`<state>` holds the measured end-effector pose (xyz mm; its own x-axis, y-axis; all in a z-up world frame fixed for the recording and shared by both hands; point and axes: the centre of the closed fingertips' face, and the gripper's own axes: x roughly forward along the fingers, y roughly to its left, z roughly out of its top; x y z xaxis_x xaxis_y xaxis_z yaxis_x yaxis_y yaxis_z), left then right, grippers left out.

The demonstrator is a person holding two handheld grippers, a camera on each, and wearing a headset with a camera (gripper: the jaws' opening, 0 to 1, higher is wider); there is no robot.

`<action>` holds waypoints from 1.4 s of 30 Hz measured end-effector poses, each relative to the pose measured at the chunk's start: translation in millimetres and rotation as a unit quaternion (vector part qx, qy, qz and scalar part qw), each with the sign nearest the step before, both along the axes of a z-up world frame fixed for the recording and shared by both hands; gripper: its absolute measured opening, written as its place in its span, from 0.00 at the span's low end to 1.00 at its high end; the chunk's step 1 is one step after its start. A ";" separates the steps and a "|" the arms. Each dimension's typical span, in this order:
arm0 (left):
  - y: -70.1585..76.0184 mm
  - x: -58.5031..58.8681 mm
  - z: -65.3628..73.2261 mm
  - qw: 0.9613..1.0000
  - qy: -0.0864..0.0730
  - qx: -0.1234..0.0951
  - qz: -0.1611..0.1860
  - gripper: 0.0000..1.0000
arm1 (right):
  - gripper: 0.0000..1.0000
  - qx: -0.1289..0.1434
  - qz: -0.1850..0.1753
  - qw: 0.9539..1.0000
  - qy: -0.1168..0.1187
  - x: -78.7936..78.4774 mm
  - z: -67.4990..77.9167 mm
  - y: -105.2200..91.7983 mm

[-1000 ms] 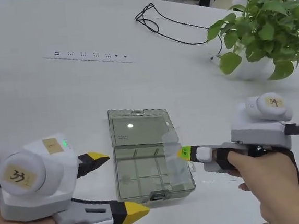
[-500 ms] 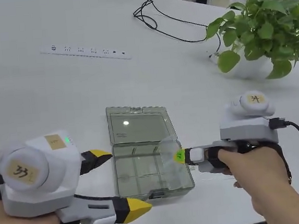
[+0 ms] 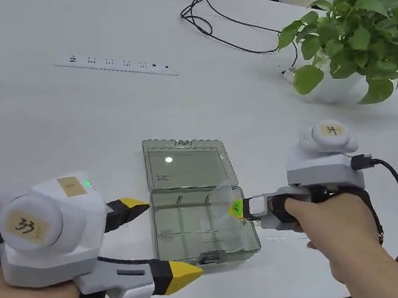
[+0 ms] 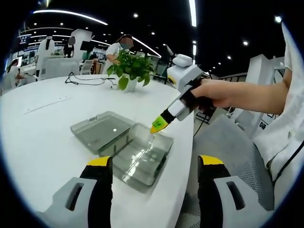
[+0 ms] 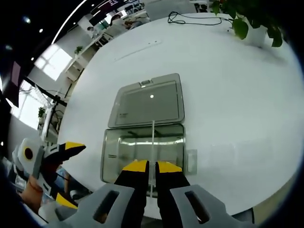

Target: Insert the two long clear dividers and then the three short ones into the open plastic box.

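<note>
White tabletop (image 3: pixel 58 133) is occupied by the open smoky plastic box (image 3: pixel 185 165), its lid laid flat. The left gripper (image 3: pixel 170 237) is held wide open just beside the box. The right gripper (image 5: pixel 152 165) is pinched on a clear divider (image 5: pixel 153 142), held over the tray.

Handwritten "33" on tan sticker (image 3: pixel 25 230), my left gripper (image 3: pixel 163 237); round sticker (image 3: pixel 331 130) on my right gripper (image 3: pixel 237 207) illegible.

Bright, even overhead light, fisheye-warped edges

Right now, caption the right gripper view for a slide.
Right tool holds a clear divider at the open box.
</note>
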<state>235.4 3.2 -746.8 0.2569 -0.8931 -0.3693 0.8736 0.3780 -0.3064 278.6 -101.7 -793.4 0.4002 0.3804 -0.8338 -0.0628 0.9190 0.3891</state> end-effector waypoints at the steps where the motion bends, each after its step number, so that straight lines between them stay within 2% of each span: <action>1: 0.1 0.1 -0.3 1.000 0.000 0.001 0.000 0.73 | 0.06 0.000 0.000 1.000 0.000 -0.1 0.1 0.3; 21: 1.0 -2.1 -4.5 1.000 0.006 0.005 -0.002 0.73 | 0.06 -0.005 0.000 1.000 -0.005 -0.4 -1.1 -1.3; 26: 1.5 -2.1 -5.4 1.000 0.008 0.006 0.000 0.73 | 0.07 -0.007 0.025 1.000 -0.015 0.5 -0.6 8.9; 42: 6.7 -0.6 -5.2 1.000 0.008 0.014 0.011 0.73 | 0.10 0.004 0.059 0.998 -0.014 -0.7 -20.3 15.7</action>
<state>234.8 10.0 -752.0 0.2692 -0.8770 -0.3981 0.8603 0.4048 -0.3098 277.9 -86.0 -813.7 0.3749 0.4323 -0.8201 -0.1813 0.9017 0.3925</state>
